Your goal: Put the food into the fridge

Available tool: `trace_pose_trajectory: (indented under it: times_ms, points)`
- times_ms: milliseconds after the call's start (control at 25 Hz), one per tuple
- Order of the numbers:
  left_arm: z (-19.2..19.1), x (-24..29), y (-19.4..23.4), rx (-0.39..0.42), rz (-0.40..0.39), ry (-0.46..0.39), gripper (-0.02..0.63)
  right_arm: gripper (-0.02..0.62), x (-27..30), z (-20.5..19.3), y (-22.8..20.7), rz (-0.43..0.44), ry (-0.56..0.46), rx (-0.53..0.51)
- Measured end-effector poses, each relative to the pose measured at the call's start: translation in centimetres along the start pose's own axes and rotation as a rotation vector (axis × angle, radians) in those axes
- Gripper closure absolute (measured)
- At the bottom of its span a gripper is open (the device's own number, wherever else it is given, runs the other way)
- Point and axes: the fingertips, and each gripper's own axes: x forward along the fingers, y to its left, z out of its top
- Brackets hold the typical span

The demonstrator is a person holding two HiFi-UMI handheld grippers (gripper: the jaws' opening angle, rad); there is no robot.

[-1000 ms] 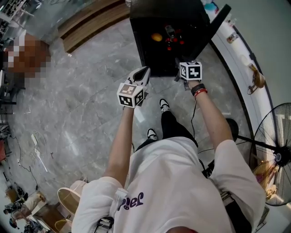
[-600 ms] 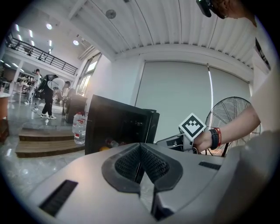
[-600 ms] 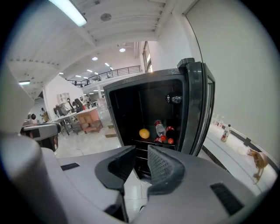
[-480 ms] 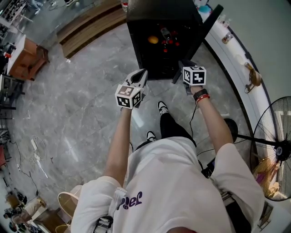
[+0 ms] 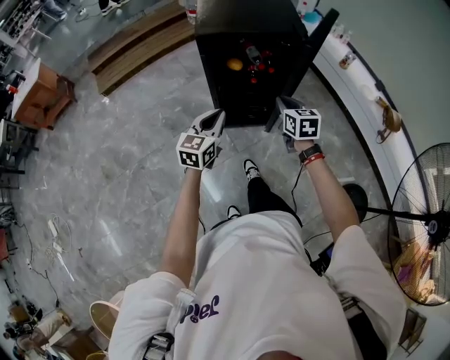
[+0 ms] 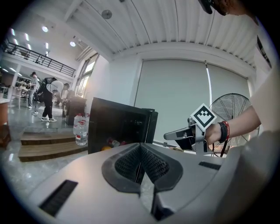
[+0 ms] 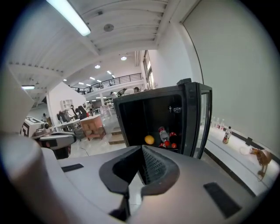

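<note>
Hovering by the near edge of the open fridge (image 5: 242,91), left gripper (image 5: 214,118) and right gripper (image 5: 280,105) are clenched empty, the right's jaws just closed; bare floor (image 5: 119,162) lies left.

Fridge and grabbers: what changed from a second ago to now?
The right gripper has just closed its jaws with nothing between them, and it has lifted a little in front of the open fridge. The left gripper stayed shut and empty, almost in place. The orange, the bottle and the red food still lie inside, and the door is still open.
</note>
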Motion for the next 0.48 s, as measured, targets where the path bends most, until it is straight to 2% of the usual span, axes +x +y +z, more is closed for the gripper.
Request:
trace_pose_trajectory:
  times_ms: [120,480]
  points:
    - [0.3,-0.7,-0.2,0.008,0.009,-0.011,0.588,0.580,-1.1,0.2,0.9,0.018,-0.024,0.032]
    - [1.3,-2.6,-1.0,0.005,0.044,-0.034,0.588,0.580,-3.8,-0.1,2.6,0.014,-0.083,0.016]
